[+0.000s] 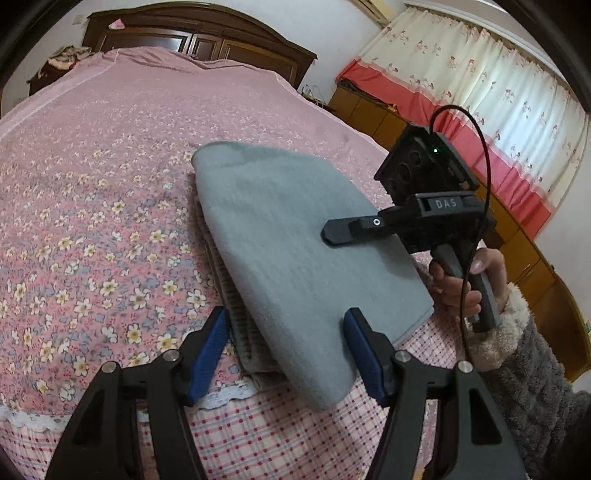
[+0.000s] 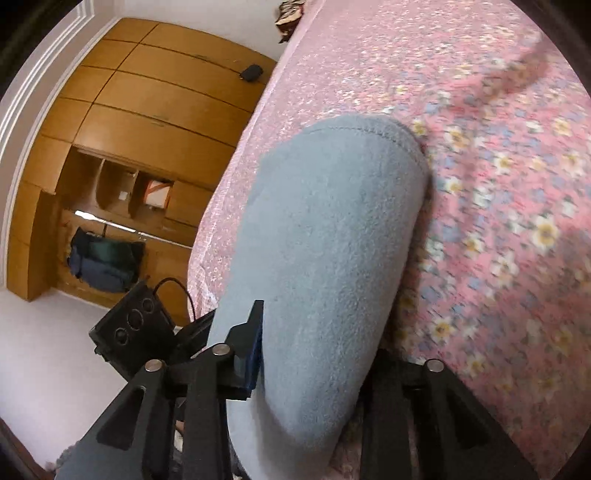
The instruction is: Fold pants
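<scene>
The grey fleece pants (image 1: 288, 236) lie folded into a thick oblong near the front edge of the bed. A beige ribbed layer (image 1: 236, 317) shows under their left side. My left gripper (image 1: 288, 354) is open, its blue pads (image 1: 210, 350) standing either side of the bundle's near end without pinching it. My right gripper (image 1: 332, 234), held in a hand (image 1: 461, 284), comes in from the right with one finger flat on top of the fabric. In the right wrist view the pants (image 2: 332, 229) fill the right gripper (image 2: 317, 332). One blue pad (image 2: 255, 354) presses their side and the other finger is hidden.
The pink floral bedspread (image 1: 92, 221) stretches away to a dark wooden headboard (image 1: 199, 33). A plaid sheet (image 1: 258, 435) hangs over the bed's front edge. Low wooden cabinets (image 1: 524, 258) and curtains (image 1: 480, 85) line the right wall. A wardrobe (image 2: 129, 147) stands beyond the white floor (image 2: 44, 350).
</scene>
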A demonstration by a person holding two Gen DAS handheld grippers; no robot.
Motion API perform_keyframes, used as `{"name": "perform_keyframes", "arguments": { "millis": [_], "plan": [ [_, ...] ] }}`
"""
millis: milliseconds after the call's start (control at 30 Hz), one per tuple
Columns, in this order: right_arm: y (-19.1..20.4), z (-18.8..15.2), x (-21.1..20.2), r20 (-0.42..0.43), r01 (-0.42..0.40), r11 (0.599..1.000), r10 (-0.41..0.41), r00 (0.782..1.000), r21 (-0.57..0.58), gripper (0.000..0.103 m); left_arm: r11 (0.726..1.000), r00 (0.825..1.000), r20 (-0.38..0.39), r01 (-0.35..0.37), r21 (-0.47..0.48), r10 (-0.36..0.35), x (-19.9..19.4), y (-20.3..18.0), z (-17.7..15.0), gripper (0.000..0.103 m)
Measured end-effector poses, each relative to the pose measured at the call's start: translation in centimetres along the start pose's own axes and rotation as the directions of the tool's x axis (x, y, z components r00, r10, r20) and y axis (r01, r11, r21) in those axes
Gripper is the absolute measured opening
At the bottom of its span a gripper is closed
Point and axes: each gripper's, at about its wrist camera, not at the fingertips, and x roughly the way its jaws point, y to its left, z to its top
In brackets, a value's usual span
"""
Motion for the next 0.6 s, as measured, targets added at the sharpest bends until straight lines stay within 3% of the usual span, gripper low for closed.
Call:
{"name": "perform_keyframes", "arguments": {
  "millis": [100, 167, 200, 267, 300, 333, 367, 400, 433, 467, 500, 567, 600],
  "plan": [
    [0.6, -0.7, -2.1, 0.078, 0.048, 0.999, -0.047, 0.996, -0.008, 0.040, 1.000, 1.000, 0.014, -0.004, 0.004, 0.004, -0.7, -0.2, 0.2, 0.067],
    [1.2, -1.6, -4.5, 0.176, 0.153, 0.988, -0.155, 0.972, 0.026, 0.045, 1.000, 0.999, 0.043, -0.023, 0.007, 0.023, -2.2, 0.1, 0.2, 0.066],
    [1.6, -2.3, -5.7, 0.231, 0.217, 0.976, -0.219, 0.948, 0.031, 0.045, 0.999, 0.997, 0.072, -0.037, 0.009, 0.036, -3.0, 0.1, 0.2, 0.066],
    [3.5, -4.3, -8.0, 0.368, 0.328, 0.944, -0.316, 0.874, 0.031, 0.046, 0.998, 0.988, 0.141, -0.064, 0.005, 0.063, -4.4, 0.1, 0.6, 0.066],
    [4.5, -5.5, -8.7, 0.419, 0.348, 0.937, -0.326, 0.847, 0.026, 0.046, 0.998, 0.983, 0.174, -0.060, -0.002, 0.060, -4.9, 0.0, 0.9, 0.061],
    [5.4, -6.5, -8.9, 0.451, 0.341, 0.940, -0.308, 0.837, 0.009, 0.045, 0.999, 0.980, 0.193, -0.050, -0.004, 0.050, -5.2, 0.0, 1.1, 0.048],
    [6.3, -7.6, -8.9, 0.478, 0.310, 0.950, -0.257, 0.840, -0.034, 0.045, 0.999, 0.978, 0.205, -0.041, 0.006, 0.039, -5.2, -0.4, 1.3, 0.041],
    [7.3, -8.7, -8.5, 0.484, 0.262, 0.960, -0.186, 0.855, -0.094, 0.038, 0.999, 0.978, 0.206, -0.047, 0.025, 0.041, -5.0, -1.0, 1.3, 0.035],
    [8.3, -9.6, -7.7, 0.471, 0.217, 0.964, -0.121, 0.874, -0.155, 0.033, 0.997, 0.978, 0.201, -0.061, 0.046, 0.051, -4.7, -1.7, 1.4, 0.034],
    [9.0, -10.3, -6.7, 0.460, 0.218, 0.959, -0.113, 0.880, -0.181, 0.023, 0.994, 0.981, 0.186, -0.078, 0.077, 0.062, -4.0, -2.5, 1.1, 0.033],
    [9.4, -10.9, -5.3, 0.446, 0.280, 0.943, -0.176, 0.878, -0.179, 0.020, 0.990, 0.984, 0.163, -0.093, 0.105, 0.075, -3.1, -3.3, 0.8, 0.033],
    [8.7, -11.0, -2.8, 0.398, 0.400, 0.902, -0.312, 0.863, -0.160, 0.020, 0.976, 0.980, 0.109, -0.180, 0.120, 0.168, -0.8, -4.3, 0.5, 0.030],
    [7.9, -10.8, -1.5, 0.357, 0.452, 0.879, -0.378, 0.854, -0.152, 0.011, 0.969, 0.974, 0.096, -0.217, 0.119, 0.206, 0.1, -4.3, 0.2, 0.029]
  ]
}}
